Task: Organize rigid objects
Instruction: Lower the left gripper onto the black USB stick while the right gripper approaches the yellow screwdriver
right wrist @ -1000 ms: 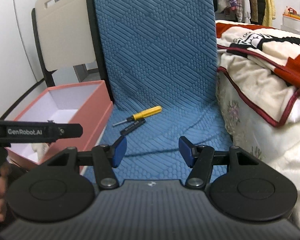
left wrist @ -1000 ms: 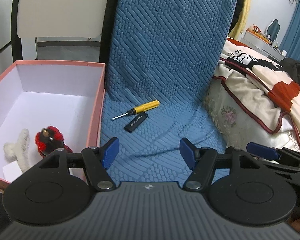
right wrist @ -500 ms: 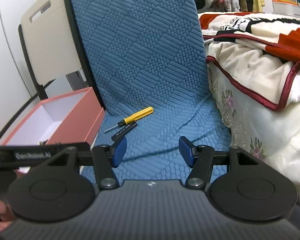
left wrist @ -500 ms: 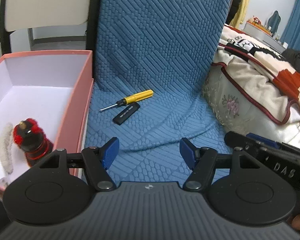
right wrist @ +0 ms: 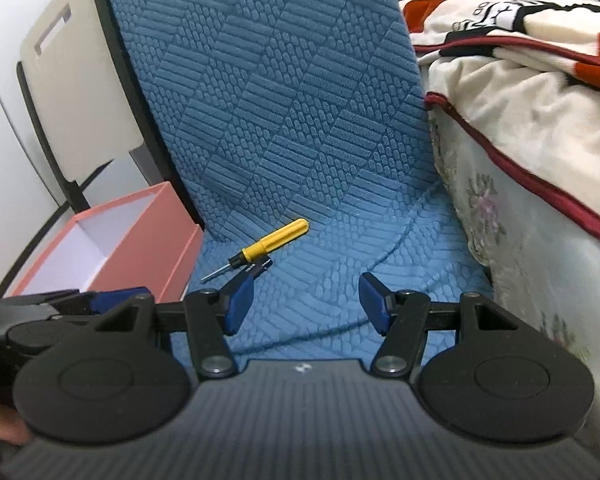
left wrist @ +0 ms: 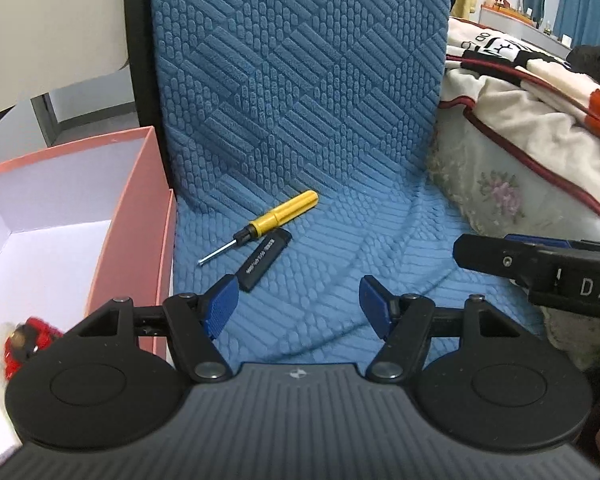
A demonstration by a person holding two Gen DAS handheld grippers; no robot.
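Note:
A yellow-handled screwdriver (left wrist: 274, 218) and a black USB stick (left wrist: 264, 259) lie side by side on the blue quilted seat cover (left wrist: 300, 120). My left gripper (left wrist: 296, 304) is open and empty, just short of the stick. The same screwdriver (right wrist: 274, 240) and stick (right wrist: 258, 267) show in the right wrist view, where my right gripper (right wrist: 306, 300) is open and empty, a little behind and right of them. A pink box (left wrist: 136, 216) with a white inside stands to the left, holding a red toy (left wrist: 28, 340).
A bed with a cream and red blanket (left wrist: 540, 128) borders the seat on the right. A beige folding chair back (right wrist: 76, 92) stands behind the pink box (right wrist: 140, 240). The right gripper's body (left wrist: 540, 268) shows at the right edge of the left wrist view.
Both grippers have moved forward toward the screwdriver and USB stick, which now look larger and nearer. The left view has shifted right, so less of the box shows. Both stay open.

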